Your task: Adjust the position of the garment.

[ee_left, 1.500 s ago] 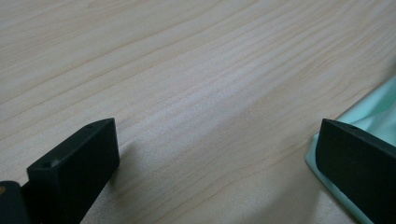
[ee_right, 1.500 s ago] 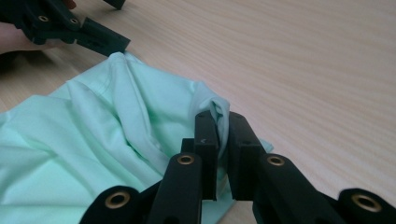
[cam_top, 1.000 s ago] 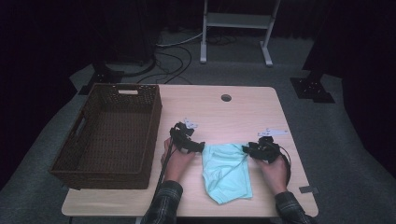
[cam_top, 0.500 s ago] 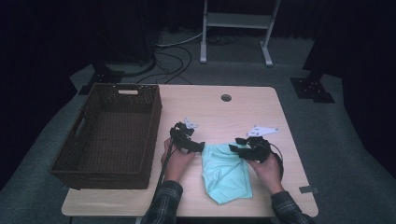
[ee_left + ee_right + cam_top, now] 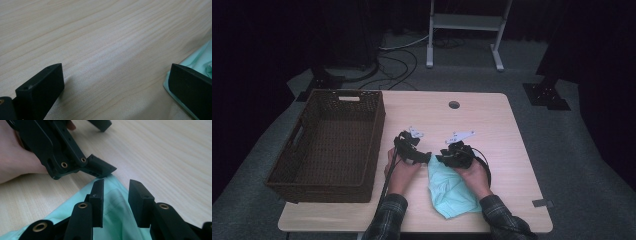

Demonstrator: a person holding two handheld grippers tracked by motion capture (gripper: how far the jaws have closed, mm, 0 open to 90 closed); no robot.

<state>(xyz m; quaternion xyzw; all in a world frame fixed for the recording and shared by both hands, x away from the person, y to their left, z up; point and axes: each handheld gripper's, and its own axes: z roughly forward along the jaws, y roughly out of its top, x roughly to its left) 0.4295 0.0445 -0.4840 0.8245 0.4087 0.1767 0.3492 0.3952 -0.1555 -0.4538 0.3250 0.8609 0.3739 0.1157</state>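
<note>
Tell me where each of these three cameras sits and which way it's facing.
High view: above the person's side, looking forward and down on the table, basket, both forearms.
Left gripper view: rides the left tongs, facing bare wood and the cloth's edge.
Right gripper view: rides the right tongs, facing the cloth and the left tongs.
All three share the mint cloth.

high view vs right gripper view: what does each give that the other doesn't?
High view alone: the wicker basket at the table's left, the cable hole, the person's plaid sleeves, the floor and a stand behind.

Right gripper view alone: the right hand-held gripper with a gap between its jaws, mint cloth rising into that gap, its jaws having just been closing; the left hand-held gripper tip at the cloth's corner.

Both: cloth, wooden table, both hand-held grippers.
</note>
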